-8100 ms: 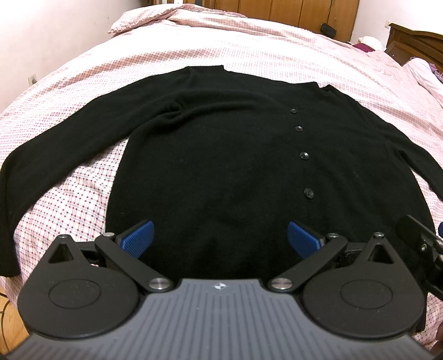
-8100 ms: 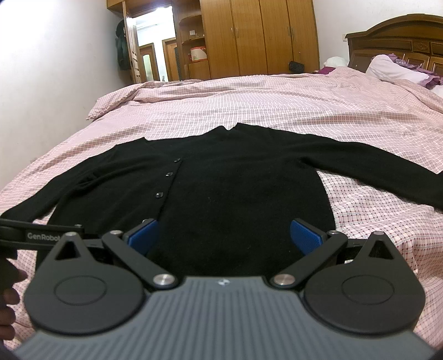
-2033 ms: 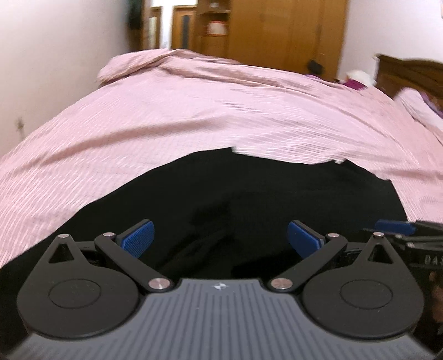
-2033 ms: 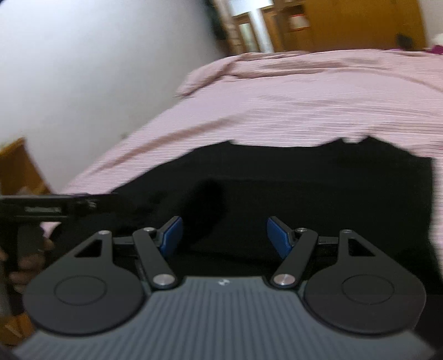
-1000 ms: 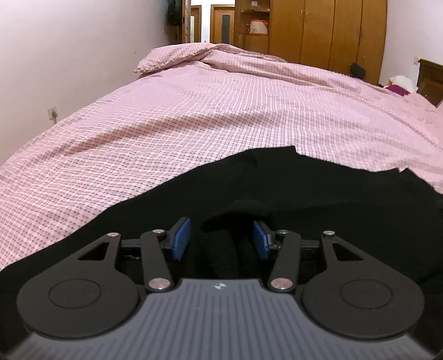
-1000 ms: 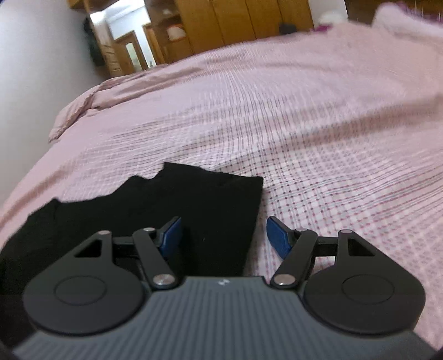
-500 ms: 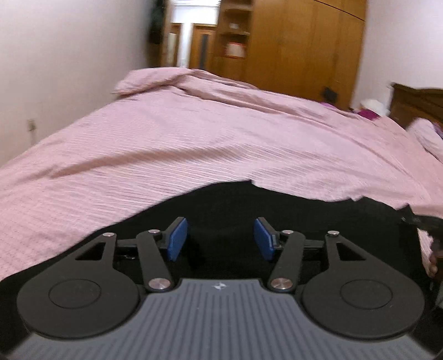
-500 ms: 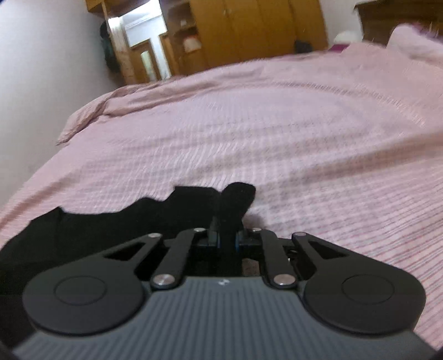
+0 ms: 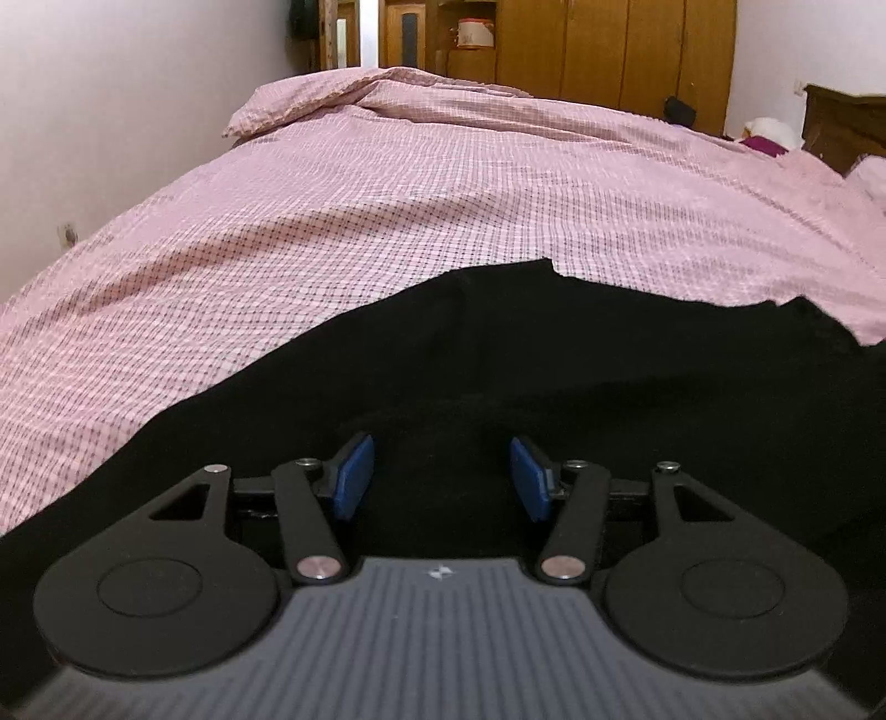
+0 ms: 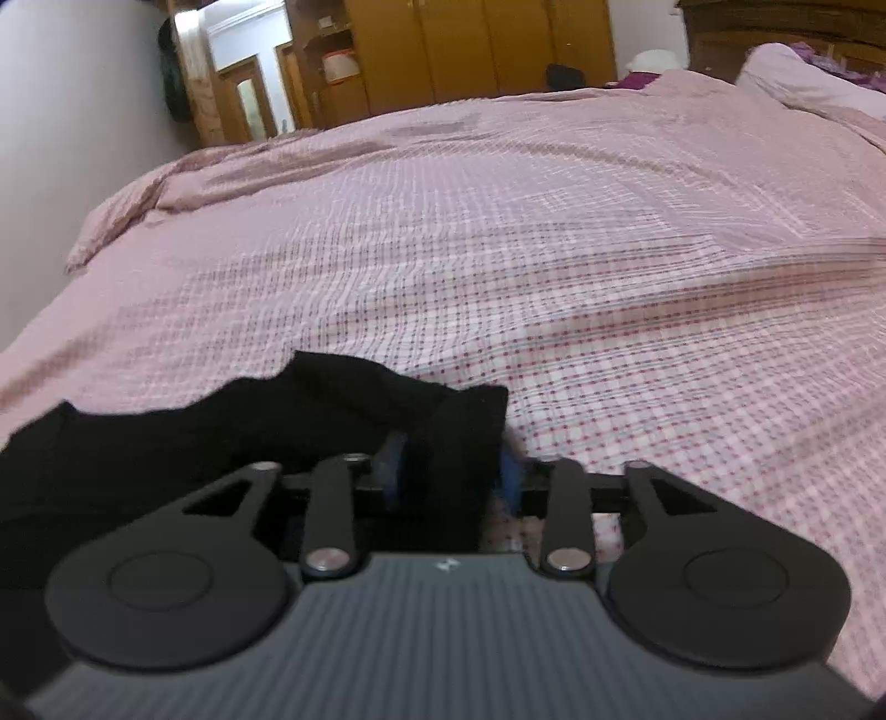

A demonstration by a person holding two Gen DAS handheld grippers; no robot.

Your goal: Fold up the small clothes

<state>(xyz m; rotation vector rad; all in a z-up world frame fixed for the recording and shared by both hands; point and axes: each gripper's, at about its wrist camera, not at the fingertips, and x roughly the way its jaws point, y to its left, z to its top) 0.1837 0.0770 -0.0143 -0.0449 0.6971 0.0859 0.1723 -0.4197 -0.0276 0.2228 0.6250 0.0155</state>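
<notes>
1. Where the left wrist view looks along its fingers, the left gripper (image 9: pixel 441 477) has its blue pads (image 9: pixel 350 477) standing apart, with black cloth lying between and under them but not pinched.
2. The cardigan (image 9: pixel 554 365) fills the lower half of that view, spread flat on the bed (image 9: pixel 443 194); its far edge runs from 8 o'clock up to a small peak near 12 o'clock and off to 3 o'clock.
3. In the right wrist view, the right gripper (image 10: pixel 449 476) sits at the cardigan's (image 10: pixel 221 437) right corner, at 6 o'clock.
4. A raised fold of black cloth stands between its pads (image 10: pixel 394 471), which are only partly closed; the view is blurred, so I cannot tell whether they press the cloth.
5. From that corner the cardigan runs toward 9 o'clock, its far edge uneven.
6. The bed's (image 10: pixel 609 249) pink checked cover fills the view from 12 to 4 o'clock, bare just beside the cloth corner.
7. A wardrobe (image 9: pixel 609 50) stands beyond the bed at 12 o'clock, and a headboard (image 10: pixel 775 33) at 1 o'clock in the right view.
</notes>
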